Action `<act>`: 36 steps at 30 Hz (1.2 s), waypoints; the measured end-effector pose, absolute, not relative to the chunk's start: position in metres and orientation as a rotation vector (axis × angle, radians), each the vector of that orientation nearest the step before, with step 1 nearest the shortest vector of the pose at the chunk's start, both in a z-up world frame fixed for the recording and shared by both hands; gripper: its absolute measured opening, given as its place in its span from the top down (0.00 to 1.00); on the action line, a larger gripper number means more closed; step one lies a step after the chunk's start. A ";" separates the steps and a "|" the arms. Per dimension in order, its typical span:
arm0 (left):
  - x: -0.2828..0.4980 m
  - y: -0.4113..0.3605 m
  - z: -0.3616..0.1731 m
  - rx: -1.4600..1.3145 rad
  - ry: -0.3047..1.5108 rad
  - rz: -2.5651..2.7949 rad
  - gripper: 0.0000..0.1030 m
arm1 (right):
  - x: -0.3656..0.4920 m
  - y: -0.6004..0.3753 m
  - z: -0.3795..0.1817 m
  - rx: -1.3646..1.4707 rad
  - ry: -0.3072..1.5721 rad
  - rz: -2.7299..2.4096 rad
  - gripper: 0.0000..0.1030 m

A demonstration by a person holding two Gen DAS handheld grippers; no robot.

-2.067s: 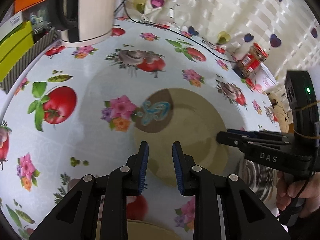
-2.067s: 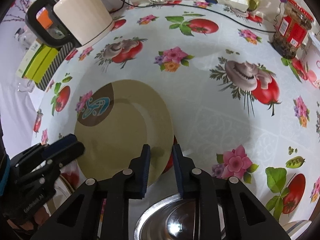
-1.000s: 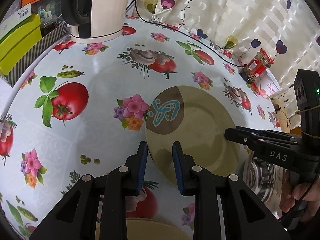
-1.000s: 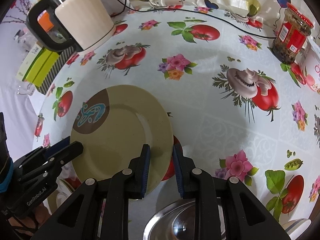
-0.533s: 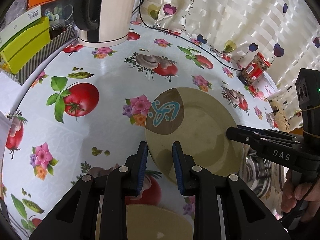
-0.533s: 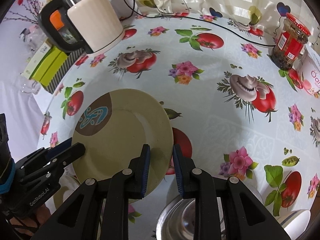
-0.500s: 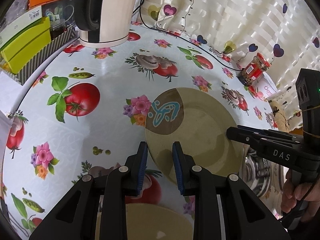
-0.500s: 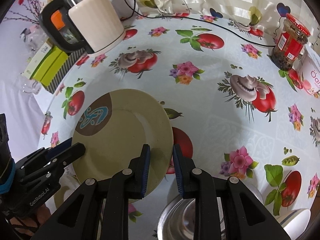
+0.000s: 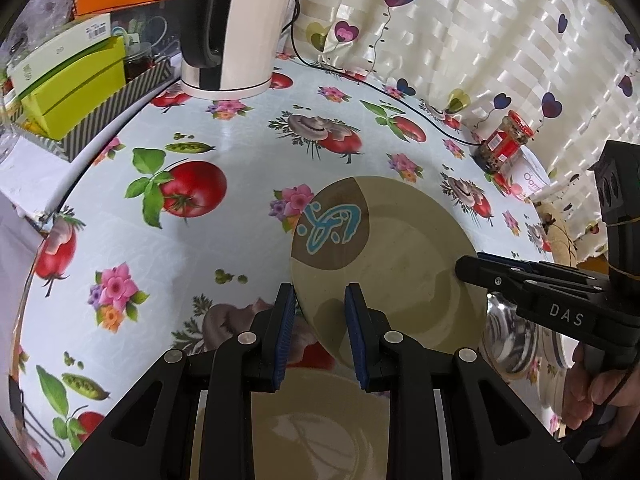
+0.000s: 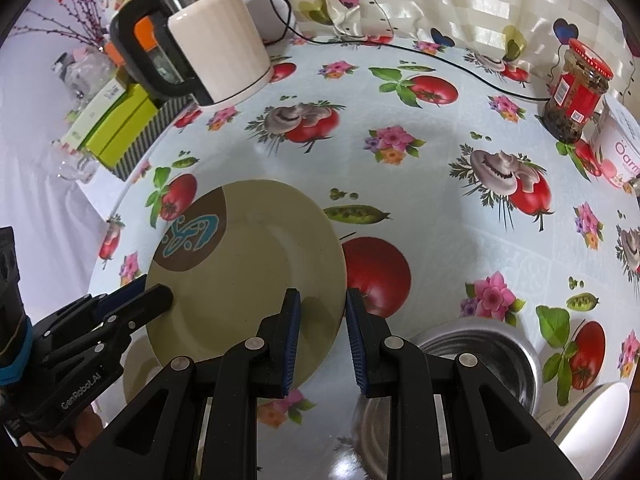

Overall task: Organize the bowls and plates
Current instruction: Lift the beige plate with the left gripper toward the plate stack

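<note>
Moved: plate sits higher off the flowered counter than two seconds ago, with a second beige plate showing beneath it.
Left gripper: fingers clamped on the plate's near rim.
Right gripper: fingers clamped on the opposite rim.
Writing: "DAS" on the right gripper, "GenRobot.AI" on the left; a pink tub reads "Oarm".
Right view only: steel bowl and a white dish.
Both views: kettle, red-lidded jar.
</note>
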State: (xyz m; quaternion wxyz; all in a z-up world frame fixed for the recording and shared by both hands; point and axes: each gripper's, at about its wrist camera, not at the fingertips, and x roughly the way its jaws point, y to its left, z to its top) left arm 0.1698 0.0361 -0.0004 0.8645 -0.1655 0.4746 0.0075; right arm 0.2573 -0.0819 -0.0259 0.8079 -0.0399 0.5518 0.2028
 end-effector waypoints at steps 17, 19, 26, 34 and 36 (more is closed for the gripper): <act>0.127 0.041 0.007 -0.343 0.980 0.033 0.75 | 0.215 -0.072 -0.017 -0.082 1.158 0.457 0.78; 0.123 0.041 0.007 -0.343 0.981 0.035 0.75 | 0.211 -0.072 -0.018 -0.082 1.158 0.458 0.78; 0.108 0.044 0.005 -0.342 0.983 0.051 0.75 | 0.196 -0.068 -0.020 -0.087 1.158 0.471 0.78; 0.086 0.051 0.002 -0.351 0.985 0.073 0.75 | 0.177 -0.060 -0.029 -0.094 1.172 0.490 0.78; 0.081 0.052 0.002 -0.350 0.984 0.075 0.75 | 0.171 -0.057 -0.031 -0.097 1.177 0.495 0.78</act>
